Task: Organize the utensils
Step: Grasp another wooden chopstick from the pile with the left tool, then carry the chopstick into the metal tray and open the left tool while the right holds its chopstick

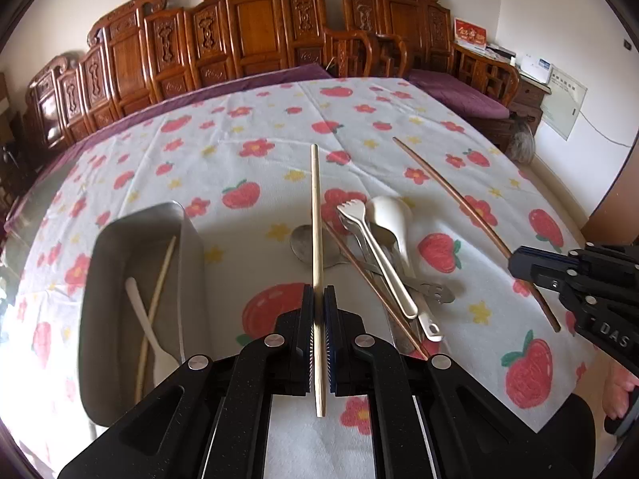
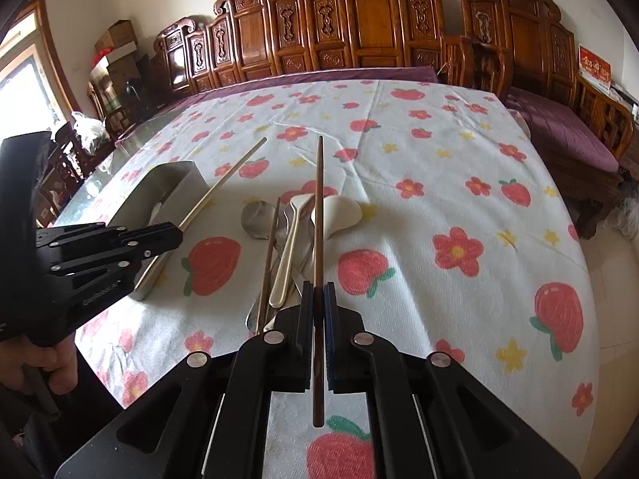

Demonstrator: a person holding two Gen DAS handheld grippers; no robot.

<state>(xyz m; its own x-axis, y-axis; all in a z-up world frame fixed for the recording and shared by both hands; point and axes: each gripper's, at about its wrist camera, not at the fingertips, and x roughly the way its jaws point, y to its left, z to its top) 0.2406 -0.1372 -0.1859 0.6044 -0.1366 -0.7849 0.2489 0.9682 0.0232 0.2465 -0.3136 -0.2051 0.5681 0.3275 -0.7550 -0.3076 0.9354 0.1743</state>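
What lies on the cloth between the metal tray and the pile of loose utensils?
Nothing. Between the metal tray and the pile of utensils only bare printed tablecloth shows. The left wrist view shows it best; the pale chopstick there is held above it.

Your left gripper (image 1: 318, 299) and right gripper (image 2: 318, 295) are matte black linkages with silver round pivot screws, blue-edged ribbed pads, and faint white lettering on their sides.
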